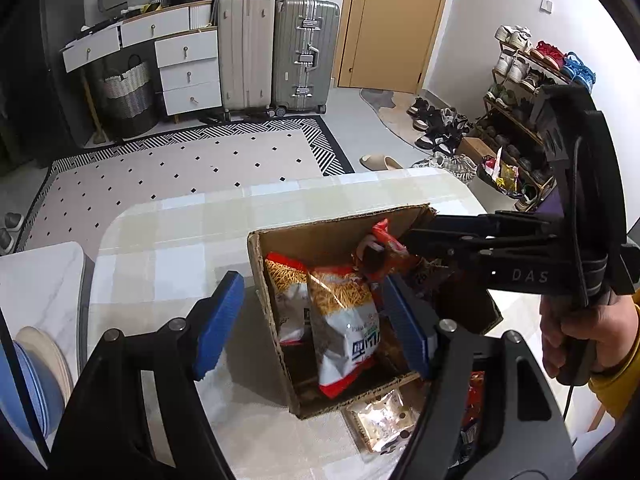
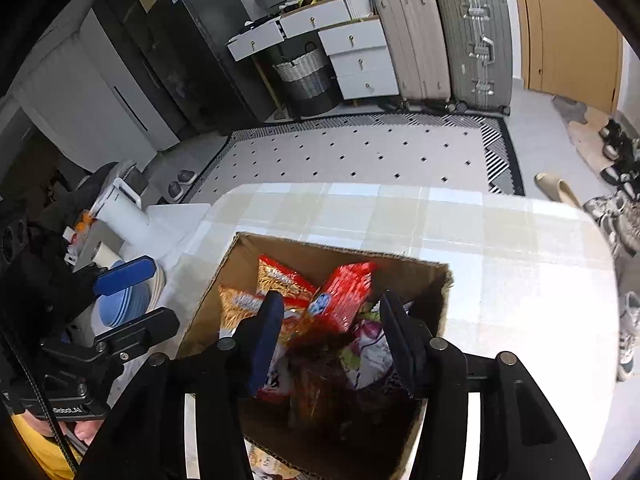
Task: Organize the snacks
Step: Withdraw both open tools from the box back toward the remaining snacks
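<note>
An open cardboard box (image 1: 264, 280) stands on the table and holds several snack bags, among them an orange-and-white bag of sticks (image 1: 344, 320). My left gripper (image 1: 312, 320) is open over the box's near left part, empty. My right gripper (image 2: 332, 332) is open over the box (image 2: 208, 296), with a red snack bag (image 2: 344, 296) lying loose between its fingers; in the left wrist view its fingertips (image 1: 376, 258) reach into the box at that red bag (image 1: 390, 240). A silvery snack packet (image 1: 382, 420) lies on the table outside the box's near side.
The table (image 2: 500, 264) has a pale checked cover. A stack of blue and cream plates (image 1: 36, 376) sits at the left. Beyond the table are a patterned rug, suitcases, drawers, a door and a shoe rack.
</note>
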The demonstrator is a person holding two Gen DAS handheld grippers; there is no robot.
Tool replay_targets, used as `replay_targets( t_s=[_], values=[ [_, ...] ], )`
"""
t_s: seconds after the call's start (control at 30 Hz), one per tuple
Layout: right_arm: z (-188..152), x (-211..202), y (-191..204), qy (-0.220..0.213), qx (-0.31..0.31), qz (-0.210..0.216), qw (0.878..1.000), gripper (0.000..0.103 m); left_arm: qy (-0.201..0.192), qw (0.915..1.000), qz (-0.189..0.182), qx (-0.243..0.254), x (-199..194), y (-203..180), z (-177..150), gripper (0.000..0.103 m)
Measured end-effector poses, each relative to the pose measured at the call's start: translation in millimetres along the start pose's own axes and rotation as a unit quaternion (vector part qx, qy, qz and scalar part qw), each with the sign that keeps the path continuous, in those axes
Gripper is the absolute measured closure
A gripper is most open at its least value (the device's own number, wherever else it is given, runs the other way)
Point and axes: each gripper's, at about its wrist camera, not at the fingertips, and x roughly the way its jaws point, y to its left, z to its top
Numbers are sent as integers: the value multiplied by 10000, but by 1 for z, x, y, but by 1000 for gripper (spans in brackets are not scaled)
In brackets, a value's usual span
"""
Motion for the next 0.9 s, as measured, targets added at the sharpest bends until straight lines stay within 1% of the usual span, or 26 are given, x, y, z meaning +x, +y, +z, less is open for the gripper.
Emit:
replay_targets(
  t_s=[0.17, 0.23, 0.37, 0.4, 0.43, 0.47, 0.53, 0.6, 0.67, 0.73, 0.8, 0.9],
  values=[
    [-1, -26, 5, -250, -31, 67, 9997, 52, -48, 10000, 11, 9, -17, -3, -5, 33],
    [-3, -37, 7, -304, -16, 68, 9995, 52, -103, 9999, 38, 41, -28, -6, -9, 33],
    [-10, -69, 17, -587, -107, 101, 9982, 51, -269, 9996, 77, 48, -56, -15, -15, 33],
    [-13, -80, 21, -685, -152, 106, 9975, 51, -346, 9994, 83, 49, -65, -18, -17, 31],
    [-17, -90, 26, -779, -191, 127, 9967, 51, -449, 9989, 111, 59, -77, -22, -20, 26],
    [-22, -100, 30, -882, -217, 176, 9957, 51, -523, 9985, 136, 72, -85, -24, -22, 25],
    [-32, -124, 39, -1075, -273, 254, 9935, 45, -691, 9974, 163, 122, -107, -33, -27, 24],
    [-41, -146, 49, -1260, -344, 277, 9911, 42, -863, 9959, 167, 195, -131, -43, -33, 24],
    [-49, -167, 58, -1427, -423, 323, 9883, 41, -1018, 9943, 211, 235, -156, -54, -36, 24],
    [-58, -191, 67, -1620, -489, 322, 9851, 34, -1196, 9924, 185, 241, -183, -64, -39, 22],
    [-67, -214, 74, -1785, -529, 333, 9820, 29, -1372, 9901, 186, 232, -209, -72, -39, 21],
    [-77, -247, 86, -2004, -609, 355, 9772, 27, -1693, 9850, 236, 240, -251, -83, -42, 17]
  ],
)
